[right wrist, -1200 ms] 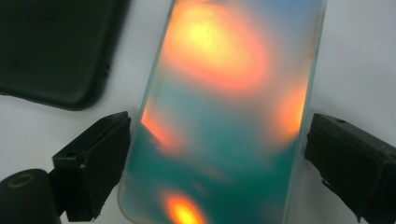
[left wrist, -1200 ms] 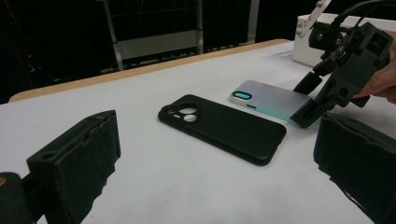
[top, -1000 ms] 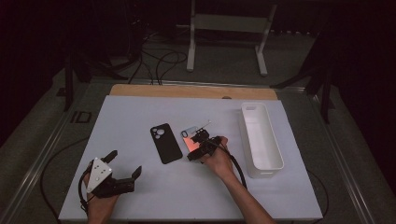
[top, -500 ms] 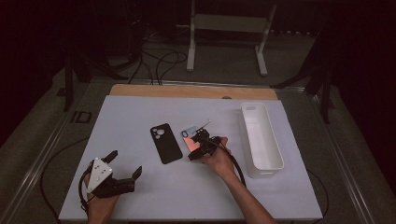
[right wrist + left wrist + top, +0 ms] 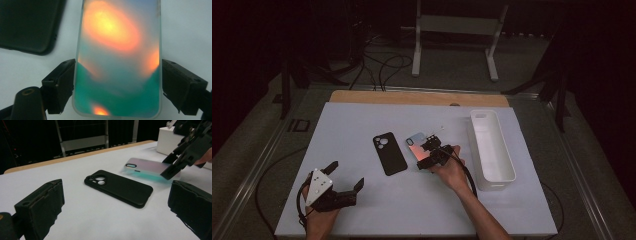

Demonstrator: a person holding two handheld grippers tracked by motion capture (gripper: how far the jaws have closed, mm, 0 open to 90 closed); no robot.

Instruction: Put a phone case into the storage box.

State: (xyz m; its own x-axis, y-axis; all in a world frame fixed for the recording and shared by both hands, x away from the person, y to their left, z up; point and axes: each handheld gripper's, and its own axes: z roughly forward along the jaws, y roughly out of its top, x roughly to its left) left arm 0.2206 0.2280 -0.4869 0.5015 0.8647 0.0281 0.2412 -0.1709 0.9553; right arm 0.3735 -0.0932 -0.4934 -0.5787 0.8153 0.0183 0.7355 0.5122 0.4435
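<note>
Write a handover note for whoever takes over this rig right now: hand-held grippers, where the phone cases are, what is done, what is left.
Left hand-held gripper: open, nothing between its jaws, resting near the front left of the table.
Right hand-held gripper: jaws astride the near end of the iridescent phone case and just been closing; the pads sit at its two long edges, but a firm pinch cannot be confirmed.
Black phone case: lies flat just left of the iridescent one, untouched.
White bin: at the right, apparently nothing in it.
Done: right gripper lined up on the iridescent case.
Left: probably finish the grip and lift it.
</note>
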